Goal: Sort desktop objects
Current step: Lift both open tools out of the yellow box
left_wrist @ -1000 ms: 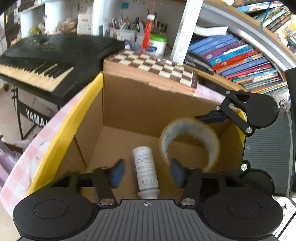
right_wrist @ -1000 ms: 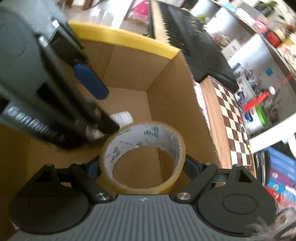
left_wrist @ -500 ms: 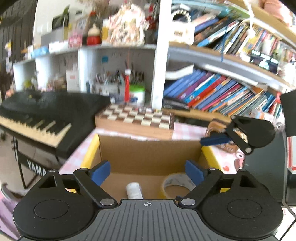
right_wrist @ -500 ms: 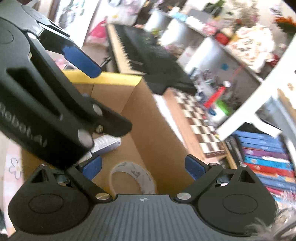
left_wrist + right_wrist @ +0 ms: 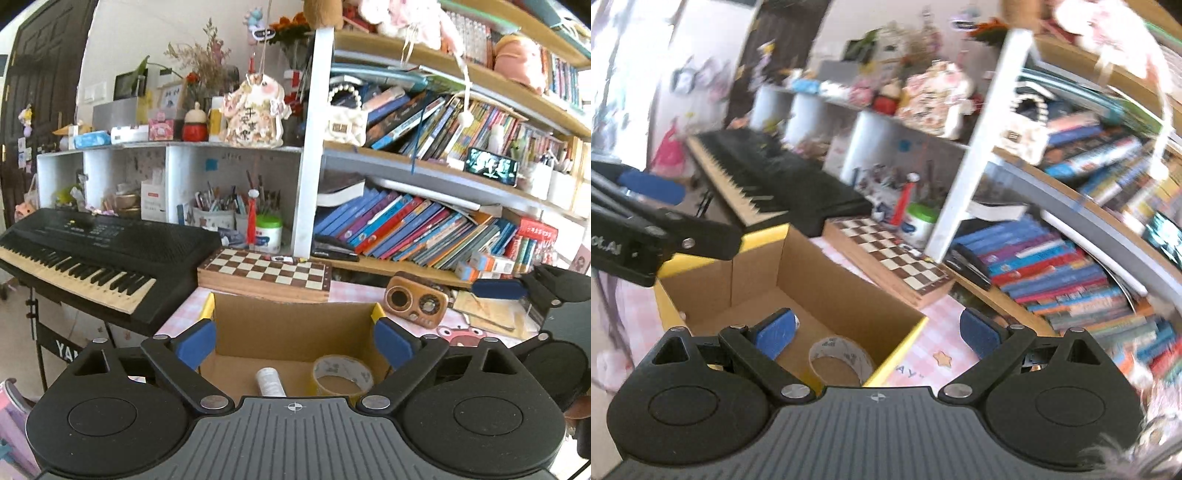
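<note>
Inside box (image 5: pixel 295 325): tape roll (image 5: pixel 341 374), bottle (image 5: pixel 270 382).

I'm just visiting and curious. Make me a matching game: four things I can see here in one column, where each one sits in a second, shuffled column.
Things:
1. tape roll
2. chessboard
3. wooden radio
4. white bottle

Places:
A. behind the cardboard box, beside the keyboard
B. inside the box, right side
C. on the pink tablecloth, right of the box
D. inside the box, lying left of the roll

Pairs: 1-B, 2-A, 3-C, 4-D
</note>
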`<state>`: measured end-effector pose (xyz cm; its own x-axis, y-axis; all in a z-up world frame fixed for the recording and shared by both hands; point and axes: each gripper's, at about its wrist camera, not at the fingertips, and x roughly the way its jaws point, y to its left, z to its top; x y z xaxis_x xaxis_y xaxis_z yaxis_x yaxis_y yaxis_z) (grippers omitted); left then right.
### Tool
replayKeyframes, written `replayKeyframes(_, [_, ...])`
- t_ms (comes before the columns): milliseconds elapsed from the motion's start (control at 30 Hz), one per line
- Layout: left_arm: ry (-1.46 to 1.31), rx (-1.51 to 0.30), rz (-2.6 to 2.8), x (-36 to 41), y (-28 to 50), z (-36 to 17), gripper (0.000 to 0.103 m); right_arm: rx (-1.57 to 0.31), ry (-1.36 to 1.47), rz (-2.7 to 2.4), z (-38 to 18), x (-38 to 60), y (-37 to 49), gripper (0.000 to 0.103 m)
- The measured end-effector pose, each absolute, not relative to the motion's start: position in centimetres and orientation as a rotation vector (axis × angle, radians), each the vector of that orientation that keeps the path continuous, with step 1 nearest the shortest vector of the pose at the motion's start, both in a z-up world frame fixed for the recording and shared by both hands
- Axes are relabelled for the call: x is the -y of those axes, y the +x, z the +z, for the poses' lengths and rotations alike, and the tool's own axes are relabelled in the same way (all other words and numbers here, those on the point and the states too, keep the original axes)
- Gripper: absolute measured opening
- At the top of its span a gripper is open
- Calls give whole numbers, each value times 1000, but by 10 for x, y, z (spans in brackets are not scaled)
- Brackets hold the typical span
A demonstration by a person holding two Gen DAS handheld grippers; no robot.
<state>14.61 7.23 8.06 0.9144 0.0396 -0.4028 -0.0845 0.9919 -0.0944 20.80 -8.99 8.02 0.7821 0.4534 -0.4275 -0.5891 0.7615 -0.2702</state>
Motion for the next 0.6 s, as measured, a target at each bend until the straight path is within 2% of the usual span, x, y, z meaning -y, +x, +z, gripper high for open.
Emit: replayKeyframes(600, [-140, -471, 66, -71, 53, 54, 97, -467, -98, 286, 56, 129, 92, 96])
